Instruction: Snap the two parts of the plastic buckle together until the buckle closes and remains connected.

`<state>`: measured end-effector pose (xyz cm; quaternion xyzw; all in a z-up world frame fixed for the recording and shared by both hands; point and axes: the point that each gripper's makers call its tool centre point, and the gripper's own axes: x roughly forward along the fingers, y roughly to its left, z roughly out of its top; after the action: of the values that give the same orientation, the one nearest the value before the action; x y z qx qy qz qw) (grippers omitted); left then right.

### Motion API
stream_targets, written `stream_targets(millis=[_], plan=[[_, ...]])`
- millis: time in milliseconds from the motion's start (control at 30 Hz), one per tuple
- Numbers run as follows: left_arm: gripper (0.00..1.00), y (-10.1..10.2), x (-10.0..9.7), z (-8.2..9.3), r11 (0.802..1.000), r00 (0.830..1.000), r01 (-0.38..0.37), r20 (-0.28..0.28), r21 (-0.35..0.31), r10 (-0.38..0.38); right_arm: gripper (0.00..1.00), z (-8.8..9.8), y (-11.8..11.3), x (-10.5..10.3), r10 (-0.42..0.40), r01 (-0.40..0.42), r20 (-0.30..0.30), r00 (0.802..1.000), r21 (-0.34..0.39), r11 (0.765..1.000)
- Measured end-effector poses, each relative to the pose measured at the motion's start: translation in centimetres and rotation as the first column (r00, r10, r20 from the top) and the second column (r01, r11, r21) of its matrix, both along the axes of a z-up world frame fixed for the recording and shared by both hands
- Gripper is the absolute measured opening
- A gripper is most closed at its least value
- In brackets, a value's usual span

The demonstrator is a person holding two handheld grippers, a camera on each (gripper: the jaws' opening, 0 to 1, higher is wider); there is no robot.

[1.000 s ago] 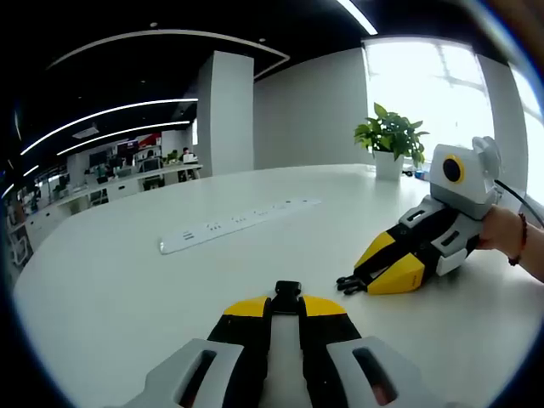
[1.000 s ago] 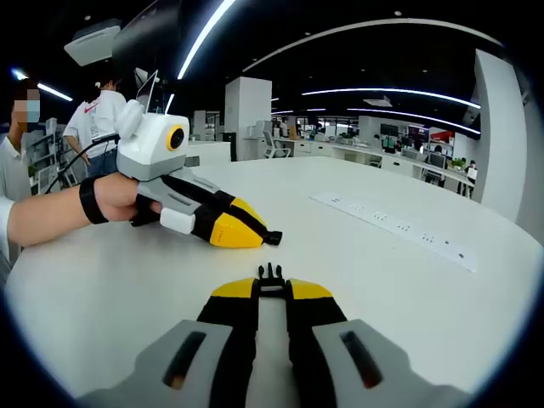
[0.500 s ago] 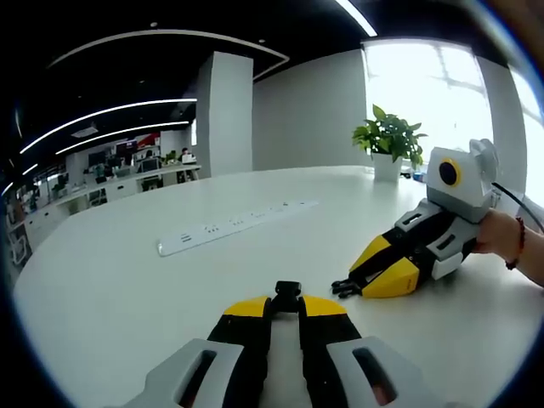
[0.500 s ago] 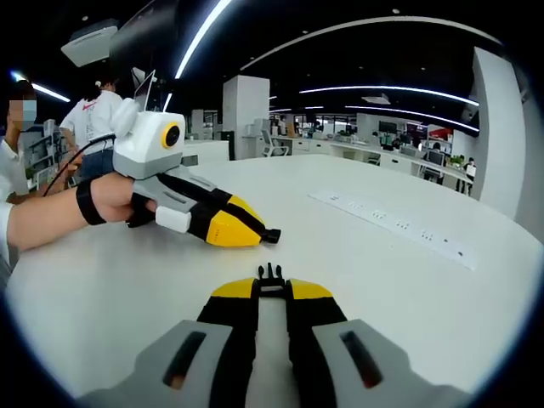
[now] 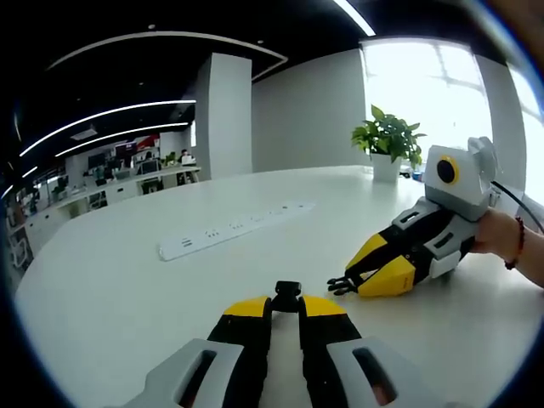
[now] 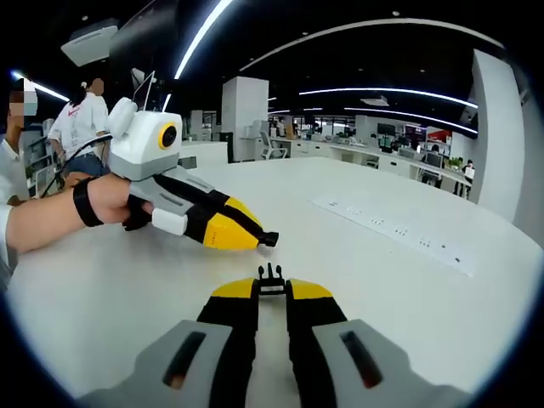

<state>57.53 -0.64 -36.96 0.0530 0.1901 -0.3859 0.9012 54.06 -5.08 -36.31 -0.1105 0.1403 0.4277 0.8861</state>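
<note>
2 buckle halves, 1 pinched in each claw, apart above the white surface (image 5: 127,289).

In the left gripper view, my left claw (image 5: 286,299) is clamped on the black socket half (image 5: 286,294) at its yellow tips; the right claw (image 5: 345,281) comes in from the right, gripping the pronged half (image 5: 338,283), near but not touching. A power strip (image 5: 234,228) and potted plant (image 5: 390,140) sit beyond. In the right gripper view, my right claw (image 6: 271,285) pinches the pronged half (image 6: 270,278); the left claw (image 6: 265,239) holds the socket half (image 6: 268,240) just beyond it, apart. The power strip (image 6: 393,234) lies to the right.
</note>
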Motion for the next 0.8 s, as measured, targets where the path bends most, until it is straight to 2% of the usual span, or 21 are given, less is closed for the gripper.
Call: stream_targets(millis=[200, 567, 800], plan=[[0.11, 0.1, -0.1, 0.4, 1.0, 1.0, -0.001, 0.003, 0.003, 0.001, 0.12, 1.2, 0.0, 0.0, -0.002, 0.002, 0.019, 1.0, 0.001, 1.0], [0.11, 0.5, -0.4, 2.4, 1.0, 1.0, -0.011, 0.029, -0.001, 0.011, 0.12, 2.8, 0.0, 0.1, -0.005, 0.005, 0.045, 0.999, 0.002, 1.0], [0.11, 0.6, -0.5, 2.5, 1.0, 0.999, -0.011, 0.032, 0.002, 0.011, 0.12, 2.9, 0.0, 0.0, -0.004, 0.004, 0.045, 0.999, 0.004, 1.0]])
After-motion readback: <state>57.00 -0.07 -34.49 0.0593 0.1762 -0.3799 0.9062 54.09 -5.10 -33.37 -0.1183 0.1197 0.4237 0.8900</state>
